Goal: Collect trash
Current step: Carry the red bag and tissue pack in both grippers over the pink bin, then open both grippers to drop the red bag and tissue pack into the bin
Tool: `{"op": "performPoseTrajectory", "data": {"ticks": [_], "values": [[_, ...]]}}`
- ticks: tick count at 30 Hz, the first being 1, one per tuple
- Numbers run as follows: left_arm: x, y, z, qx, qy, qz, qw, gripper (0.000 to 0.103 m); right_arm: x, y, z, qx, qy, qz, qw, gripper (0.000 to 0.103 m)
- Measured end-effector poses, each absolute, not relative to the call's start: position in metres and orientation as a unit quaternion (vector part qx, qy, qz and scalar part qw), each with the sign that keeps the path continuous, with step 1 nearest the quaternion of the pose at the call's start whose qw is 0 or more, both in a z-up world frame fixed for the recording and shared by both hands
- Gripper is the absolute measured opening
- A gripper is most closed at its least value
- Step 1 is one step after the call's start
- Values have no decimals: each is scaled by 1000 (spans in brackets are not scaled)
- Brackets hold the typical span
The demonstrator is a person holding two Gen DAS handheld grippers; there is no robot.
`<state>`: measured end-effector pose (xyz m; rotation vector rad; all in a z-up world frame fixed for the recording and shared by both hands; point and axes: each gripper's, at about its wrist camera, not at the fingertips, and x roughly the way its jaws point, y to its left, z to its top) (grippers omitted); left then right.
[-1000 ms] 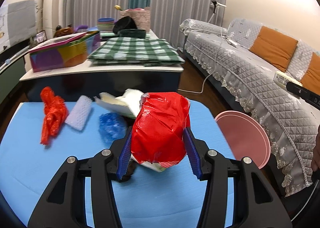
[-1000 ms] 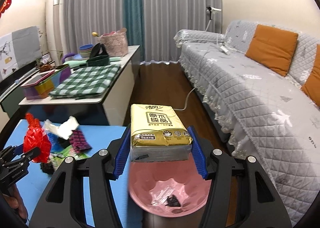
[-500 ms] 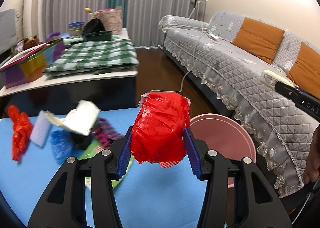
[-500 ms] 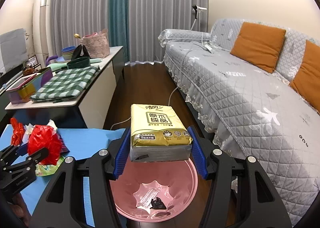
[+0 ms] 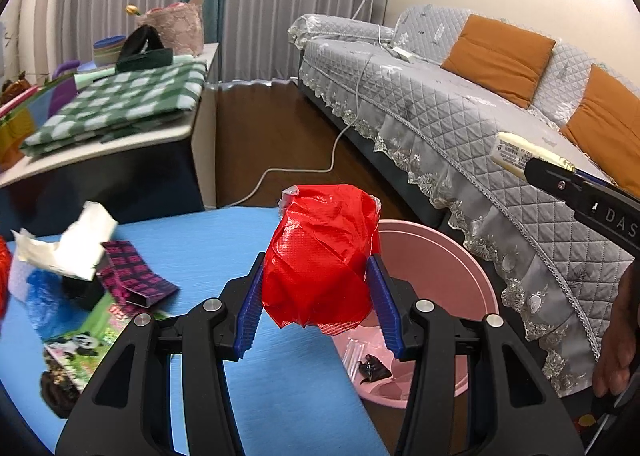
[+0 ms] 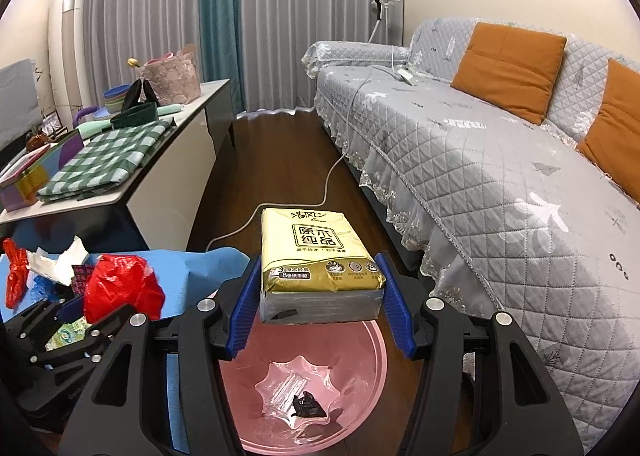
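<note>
A: What does the left gripper (image 5: 316, 306) hold?
B: Its fingers are clamped on a red bag (image 5: 322, 256), at the bench's (image 5: 224, 232) right edge beside the pink bin (image 5: 452, 256).
A: And the right gripper (image 6: 318, 298)?
B: Clamped on a yellow tissue pack (image 6: 316, 252), above the bin on the floor.
A: Farther off?
B: Scraps at the bench's left edge.

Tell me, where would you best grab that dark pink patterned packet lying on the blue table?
Across its two long edges, coming straight down from above. The pink patterned packet lies flat and narrow on the blue table, its top uncovered, though white crumpled paper crowds its far end.
</note>
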<state>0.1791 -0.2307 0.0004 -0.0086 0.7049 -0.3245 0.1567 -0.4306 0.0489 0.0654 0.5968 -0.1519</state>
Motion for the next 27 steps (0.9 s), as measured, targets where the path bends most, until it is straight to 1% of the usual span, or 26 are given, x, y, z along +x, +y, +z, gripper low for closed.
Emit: {"op": "performPoseTrajectory", "data": {"ticks": [8, 12, 13, 14, 15, 16, 27], "values": [[190, -246, -16, 1, 358, -163, 919, 49, 165, -434, 40, 41, 301, -76, 950, 56], [192, -253, -17, 0, 362, -177, 915, 50, 167, -437, 39, 45, 305, -82, 948, 59], [193, -255, -18, 0, 363, -181, 914, 50, 167, -438, 38, 47, 306, -88, 947, 67], [193, -255, -17, 1, 364, -184, 913, 51, 167, -440, 39, 50, 305, -93, 946, 71], [191, -256, -16, 4, 363, -185, 913, 57, 167, -442, 39, 54, 303, -96, 947, 74], [190, -256, -15, 5, 360, -184, 914, 59, 167, -444, 39, 62, 303, -97, 946, 75], [171, -225, -3, 1, 351, -164, 922, 58, 164, -440, 43, 79, 299, -91, 947, 76]]}}
